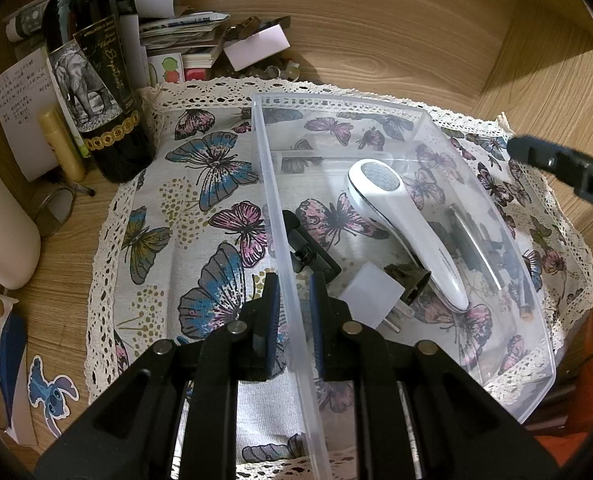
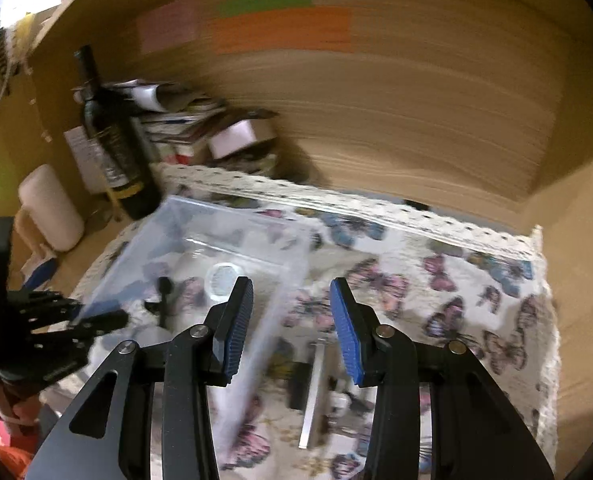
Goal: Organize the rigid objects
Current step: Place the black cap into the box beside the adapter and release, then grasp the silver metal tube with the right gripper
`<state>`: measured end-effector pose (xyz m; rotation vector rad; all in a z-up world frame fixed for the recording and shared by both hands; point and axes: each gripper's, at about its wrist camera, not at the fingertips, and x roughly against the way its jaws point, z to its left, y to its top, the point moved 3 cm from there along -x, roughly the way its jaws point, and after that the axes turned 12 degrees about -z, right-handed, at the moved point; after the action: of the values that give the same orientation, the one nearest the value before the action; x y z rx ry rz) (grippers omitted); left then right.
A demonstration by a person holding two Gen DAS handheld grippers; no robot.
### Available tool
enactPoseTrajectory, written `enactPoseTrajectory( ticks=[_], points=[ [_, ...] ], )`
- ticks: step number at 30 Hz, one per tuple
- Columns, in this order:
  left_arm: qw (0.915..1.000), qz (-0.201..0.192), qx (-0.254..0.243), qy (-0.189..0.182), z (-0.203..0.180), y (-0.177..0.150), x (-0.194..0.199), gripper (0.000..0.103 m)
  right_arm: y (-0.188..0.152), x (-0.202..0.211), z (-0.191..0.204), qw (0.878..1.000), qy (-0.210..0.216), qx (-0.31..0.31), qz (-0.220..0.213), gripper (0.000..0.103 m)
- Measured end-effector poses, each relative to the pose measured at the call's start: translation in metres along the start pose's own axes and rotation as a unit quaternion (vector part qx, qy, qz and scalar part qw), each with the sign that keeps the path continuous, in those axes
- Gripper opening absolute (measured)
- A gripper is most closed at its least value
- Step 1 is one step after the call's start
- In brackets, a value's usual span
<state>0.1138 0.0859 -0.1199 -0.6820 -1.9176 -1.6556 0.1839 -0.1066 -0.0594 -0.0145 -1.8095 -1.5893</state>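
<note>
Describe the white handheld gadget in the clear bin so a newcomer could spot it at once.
Start at the butterfly-print cloth on the wooden desk; a clear plastic bin sits on it. Inside lies a white handheld device with a long curved handle. Its oval head with a silvery mesh face sets it apart from the small white plug adapter and the black clip beside it.

Wood desk point(image 1: 396, 48) with a wood back panel point(image 2: 376, 112), coloured sticky notes point(image 2: 280, 28) stuck high on it, butterfly cloth point(image 1: 200, 184) spread below.
</note>
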Motion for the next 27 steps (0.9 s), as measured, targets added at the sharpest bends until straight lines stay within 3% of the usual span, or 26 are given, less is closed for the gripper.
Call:
enactPoseTrajectory(
  ticks=[5,11,15,23,27],
  points=[
    [1.0000,0.000,-0.001,0.000,0.000,0.000,0.000,0.014,-0.022,-0.012,-0.023,0.999,-0.027,-0.013,0.035,0.037],
    [1.0000,0.000,-0.001,0.000,0.000,0.000,0.000,0.014,-0.057,-0.026,-0.035,0.995,-0.025,-0.035,0.088,0.037],
    [1.0000,0.000,-0.001,0.000,0.000,0.000,0.000,0.014,-0.071,-0.027,-0.030,0.994,-0.022,-0.036,0.096,0.037],
    [1.0000,0.000,-0.001,0.000,0.000,0.000,0.000,0.014,-0.077,-0.042,-0.015,0.994,-0.009,-0.017,0.111,0.024],
    [1.0000,0.000,-0.001,0.000,0.001,0.000,0.000,0.014,-0.077,-0.048,-0.010,0.993,-0.024,0.007,0.113,0.017]
  ],
)
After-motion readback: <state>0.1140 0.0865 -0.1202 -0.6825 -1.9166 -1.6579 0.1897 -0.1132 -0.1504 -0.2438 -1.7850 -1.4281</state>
